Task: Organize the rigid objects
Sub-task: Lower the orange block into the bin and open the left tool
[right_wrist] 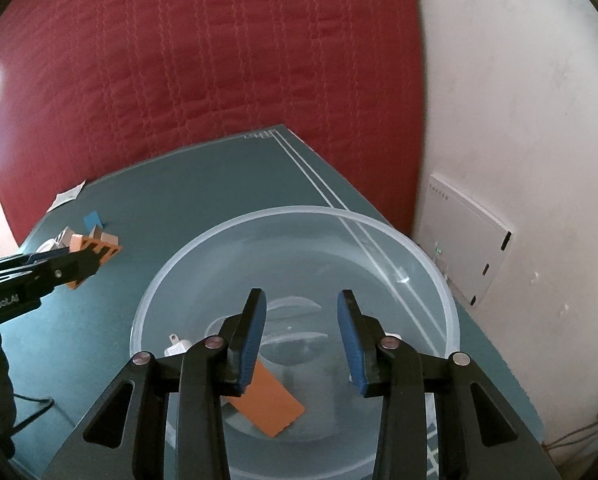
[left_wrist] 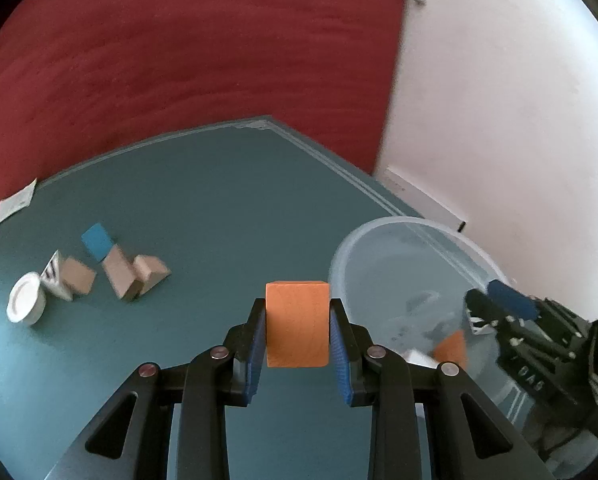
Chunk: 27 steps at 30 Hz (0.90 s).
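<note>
The left gripper (left_wrist: 298,326) clamps an orange block (left_wrist: 297,323) between its blue pads, held above the tabletop (left_wrist: 219,200) just left of the clear bowl (right_wrist: 399,240). The right gripper (right_wrist: 302,336) hangs over the bowl with its fingers spread and nothing between them — an orange piece (right_wrist: 271,404) lies in the bowl's bottom. Near the table's left edge sit wooden blocks (left_wrist: 133,276), a blue block (left_wrist: 97,240) and a white cap (left_wrist: 26,298).
</note>
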Available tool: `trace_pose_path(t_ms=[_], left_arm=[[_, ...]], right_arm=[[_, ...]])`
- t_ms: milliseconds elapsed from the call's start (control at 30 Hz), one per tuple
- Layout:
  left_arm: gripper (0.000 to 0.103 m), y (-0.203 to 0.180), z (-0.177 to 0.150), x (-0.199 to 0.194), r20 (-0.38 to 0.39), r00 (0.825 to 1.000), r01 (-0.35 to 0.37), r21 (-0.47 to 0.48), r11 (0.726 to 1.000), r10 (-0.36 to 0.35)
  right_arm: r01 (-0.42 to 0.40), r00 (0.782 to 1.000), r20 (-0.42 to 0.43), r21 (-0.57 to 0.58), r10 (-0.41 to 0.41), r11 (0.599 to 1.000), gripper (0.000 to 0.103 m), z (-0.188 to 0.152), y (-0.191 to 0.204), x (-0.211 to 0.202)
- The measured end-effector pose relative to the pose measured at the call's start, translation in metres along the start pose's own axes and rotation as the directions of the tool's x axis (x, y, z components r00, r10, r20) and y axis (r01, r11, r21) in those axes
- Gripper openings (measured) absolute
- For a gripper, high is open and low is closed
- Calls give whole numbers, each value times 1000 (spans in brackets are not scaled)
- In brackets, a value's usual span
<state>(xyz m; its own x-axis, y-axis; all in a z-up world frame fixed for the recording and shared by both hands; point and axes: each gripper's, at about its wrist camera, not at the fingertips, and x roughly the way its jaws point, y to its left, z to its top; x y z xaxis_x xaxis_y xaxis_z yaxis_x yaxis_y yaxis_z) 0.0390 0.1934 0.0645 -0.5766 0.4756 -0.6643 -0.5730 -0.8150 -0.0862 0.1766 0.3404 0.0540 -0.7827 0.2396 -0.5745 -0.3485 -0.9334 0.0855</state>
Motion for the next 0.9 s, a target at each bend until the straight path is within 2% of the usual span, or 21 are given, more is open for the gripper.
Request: trace_pose_path(t_ms=[467, 600, 667, 733, 800, 900], left_arm=[[31, -36, 12, 19, -6, 998, 65, 67, 996, -65], [31, -40, 12, 20, -17, 994, 109, 65, 992, -109], [35, -37, 10, 19, -28, 989, 146, 45, 988, -145], [55, -33, 11, 18, -23, 987, 157, 32, 987, -156], [65, -29, 11, 15, -3, 990, 144, 23, 989, -144], [67, -19, 11, 13, 6, 991, 130, 8, 991, -130]], right_arm=[[27, 1000, 4, 44, -27, 999, 39, 1, -9, 2], [32, 999, 5, 49, -33, 998, 39, 1, -12, 2], [38, 999, 4, 54, -38, 998, 39, 1, -13, 3], [41, 999, 1, 60, -41, 997, 39, 1, -15, 3], [41, 999, -1, 63, -41, 997, 39, 1, -16, 3], [40, 999, -1, 62, -40, 997, 39, 1, -15, 3]])
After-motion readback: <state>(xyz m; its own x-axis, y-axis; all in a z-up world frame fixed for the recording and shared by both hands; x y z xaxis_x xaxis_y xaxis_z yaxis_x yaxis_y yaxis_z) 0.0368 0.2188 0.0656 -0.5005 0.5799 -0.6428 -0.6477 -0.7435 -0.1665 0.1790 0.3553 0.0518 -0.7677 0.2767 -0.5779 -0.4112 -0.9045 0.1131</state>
